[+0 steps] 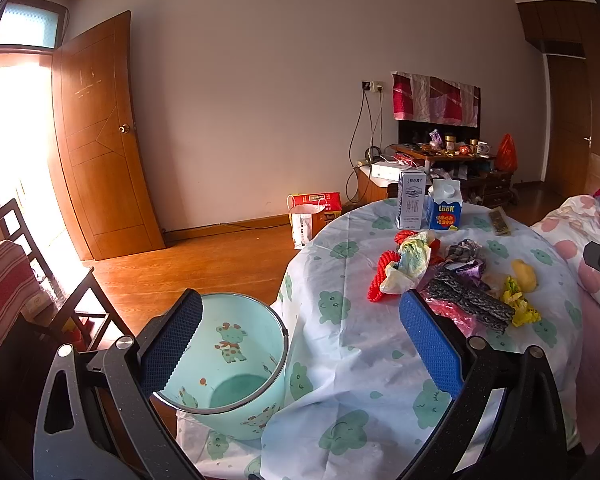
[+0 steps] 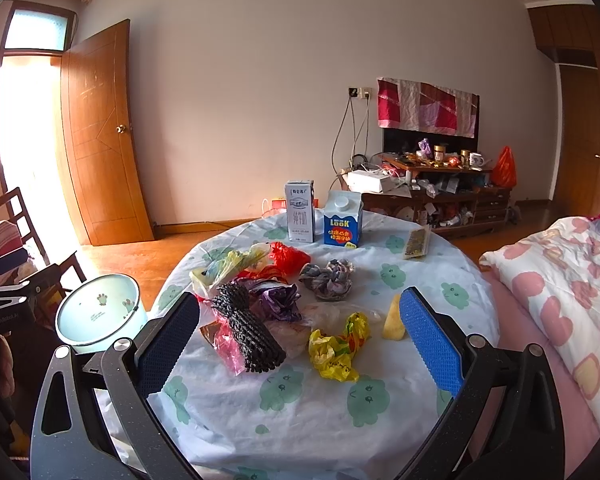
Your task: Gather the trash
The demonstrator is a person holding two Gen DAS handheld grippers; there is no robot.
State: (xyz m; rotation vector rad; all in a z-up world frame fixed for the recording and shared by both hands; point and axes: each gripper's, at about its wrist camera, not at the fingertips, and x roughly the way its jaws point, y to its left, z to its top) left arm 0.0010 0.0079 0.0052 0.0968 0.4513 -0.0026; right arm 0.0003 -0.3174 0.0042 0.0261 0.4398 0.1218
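Left gripper [image 1: 300,344] and right gripper [image 2: 300,344] both gape wide, holding nothing.

Two black speckled grippers: left gripper [image 1: 300,336] and right gripper [image 2: 300,336], each with blue dimpled pads [image 2: 430,340], silver pivot screws [image 2: 121,345] lower left, triangular cutouts.

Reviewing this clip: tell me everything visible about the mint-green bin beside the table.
The bin is a round, pale mint-green bucket, seemingly plastic, with a metal-looking ring around its rim. Cartoon giraffe-like animals are printed inside and outside. It stands upright on the wooden floor, open at the top, and looks empty. It sits at the table's edge, with the hanging tablecloth against its side. The left tongs are held open above it, not touching. In the right wrist view it shows left of the table.
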